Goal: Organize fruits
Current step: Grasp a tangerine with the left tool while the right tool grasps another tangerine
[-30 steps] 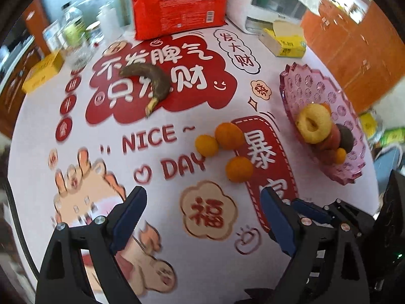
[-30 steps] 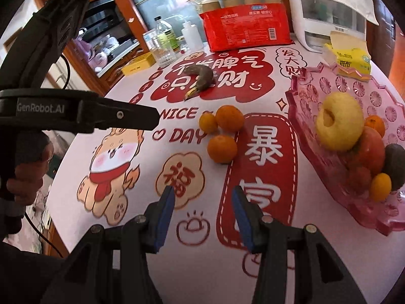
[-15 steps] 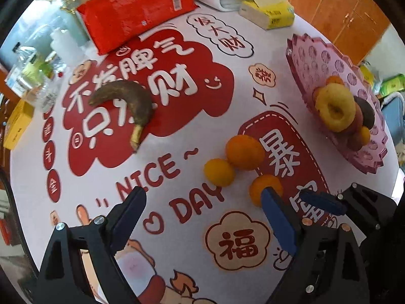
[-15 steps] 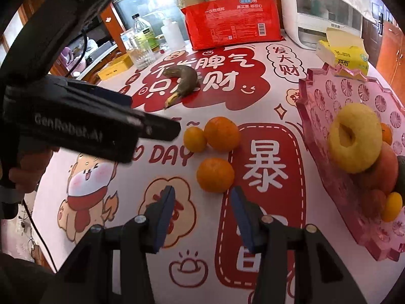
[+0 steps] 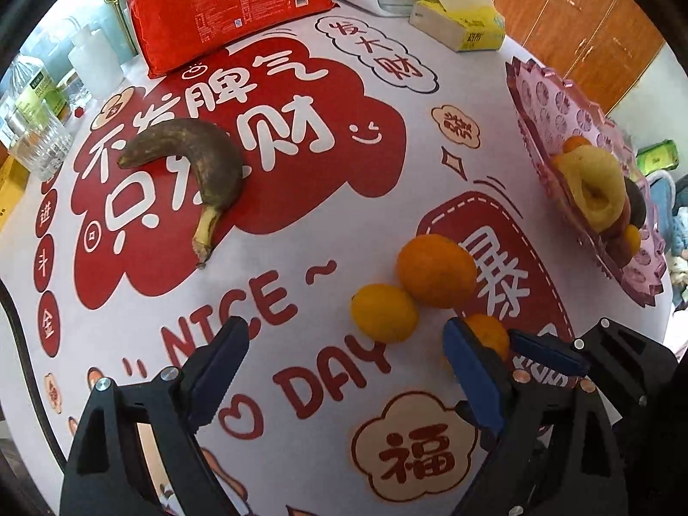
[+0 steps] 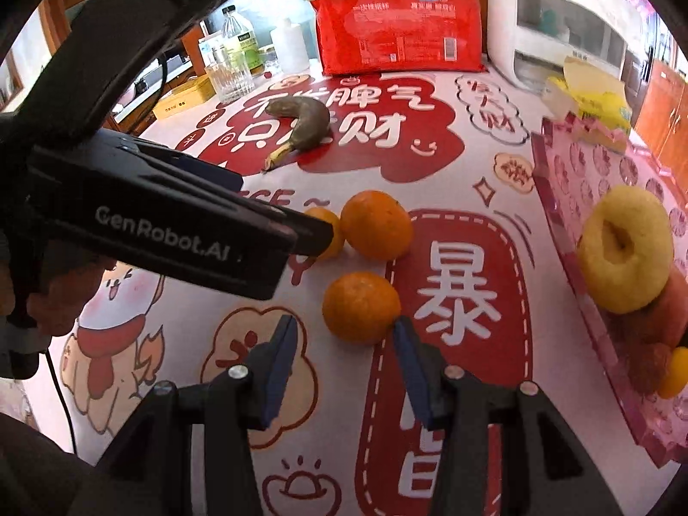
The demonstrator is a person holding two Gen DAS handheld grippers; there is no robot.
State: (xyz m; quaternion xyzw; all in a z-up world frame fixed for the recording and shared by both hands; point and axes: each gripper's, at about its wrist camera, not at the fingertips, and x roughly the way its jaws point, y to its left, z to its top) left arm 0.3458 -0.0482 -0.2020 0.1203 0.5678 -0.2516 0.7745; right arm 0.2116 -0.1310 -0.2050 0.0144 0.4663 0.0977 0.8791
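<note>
Right gripper [image 6: 344, 339] open, its fingers flanking the nearest orange [image 6: 361, 307] on the tablecloth [image 6: 451, 163] without clamping it. Left gripper [image 5: 344, 357] open, empty, near the small orange [image 5: 384, 312]. Pink tray [image 6: 559, 198] holds an apple [image 6: 625, 254].

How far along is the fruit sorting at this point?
Partly done. The pink fruit tray already holds a yellow apple and several other fruits. In hand: nothing yet; the right gripper, open, is closing in on the nearest orange; the left gripper is open too. Left on the table: that orange, two more citrus fruits and the browned banana.
</note>
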